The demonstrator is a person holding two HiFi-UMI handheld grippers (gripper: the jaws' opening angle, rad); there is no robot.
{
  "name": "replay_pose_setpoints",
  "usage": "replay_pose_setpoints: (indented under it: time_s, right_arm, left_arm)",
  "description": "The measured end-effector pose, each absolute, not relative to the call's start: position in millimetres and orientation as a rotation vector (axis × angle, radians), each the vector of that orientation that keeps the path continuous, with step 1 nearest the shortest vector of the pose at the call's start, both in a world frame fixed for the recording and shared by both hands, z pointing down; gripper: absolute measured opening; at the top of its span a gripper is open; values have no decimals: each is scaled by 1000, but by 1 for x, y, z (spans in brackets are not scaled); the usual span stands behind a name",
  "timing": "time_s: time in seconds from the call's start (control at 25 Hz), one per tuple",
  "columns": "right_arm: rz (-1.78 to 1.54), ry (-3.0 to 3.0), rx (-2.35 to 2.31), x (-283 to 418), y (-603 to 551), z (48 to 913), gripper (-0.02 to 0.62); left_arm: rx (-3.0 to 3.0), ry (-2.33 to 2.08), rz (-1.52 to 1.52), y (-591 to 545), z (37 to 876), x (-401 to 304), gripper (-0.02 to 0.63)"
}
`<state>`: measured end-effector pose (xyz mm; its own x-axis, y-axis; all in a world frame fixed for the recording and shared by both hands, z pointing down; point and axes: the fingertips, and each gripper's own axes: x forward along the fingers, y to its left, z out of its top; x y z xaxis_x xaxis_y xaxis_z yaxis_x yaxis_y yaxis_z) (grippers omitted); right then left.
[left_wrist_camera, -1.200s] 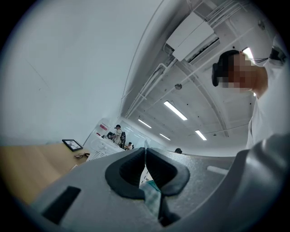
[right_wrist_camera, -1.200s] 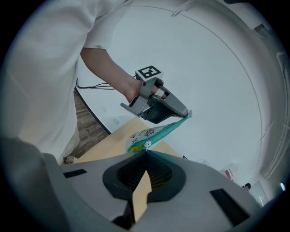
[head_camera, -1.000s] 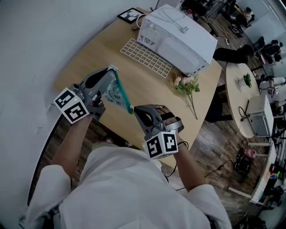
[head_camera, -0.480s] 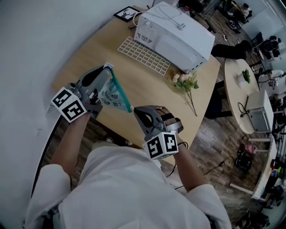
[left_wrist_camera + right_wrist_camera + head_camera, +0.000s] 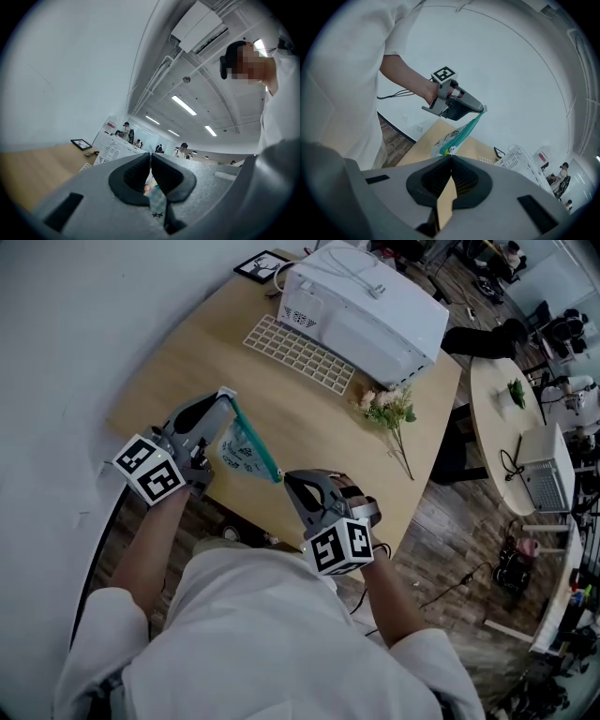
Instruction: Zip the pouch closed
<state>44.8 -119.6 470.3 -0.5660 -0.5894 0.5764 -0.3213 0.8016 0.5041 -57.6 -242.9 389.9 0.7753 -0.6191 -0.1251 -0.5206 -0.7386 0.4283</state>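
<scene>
Right gripper (image 5: 284,476) is clenched on the zip pull (image 5: 448,150) at its fingertips; from there the teal zip (image 5: 255,442) runs taut and seemingly closed to the left gripper (image 5: 225,396), clamped tight on the pouch (image 5: 242,454) corner; zipping looks all but finished; the pale printed pouch sags between both fingertips.

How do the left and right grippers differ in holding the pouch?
The left gripper pinches the far corner of the pouch; the right gripper pinches the near end of the teal zip. In the head view the left angles up-right, the right up-left. Both have shut fingers, stretching the pouch.
</scene>
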Motion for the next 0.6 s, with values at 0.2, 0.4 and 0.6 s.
replay_pose_setpoints:
  time_s: [0.2, 0.4, 0.6]
  right_arm:
    - [-372, -2240, 719, 52, -124, 473, 5]
    - [-319, -2240, 789, 59, -131, 479, 9]
    - [-274, -2272, 877, 63, -133, 472, 21]
  left_arm:
    - [2590, -863, -366, -238, 392, -56, 23]
    - [2610, -852, -353, -234, 390, -51, 23]
    - [2623, -867, -346, -227, 386, -52, 23]
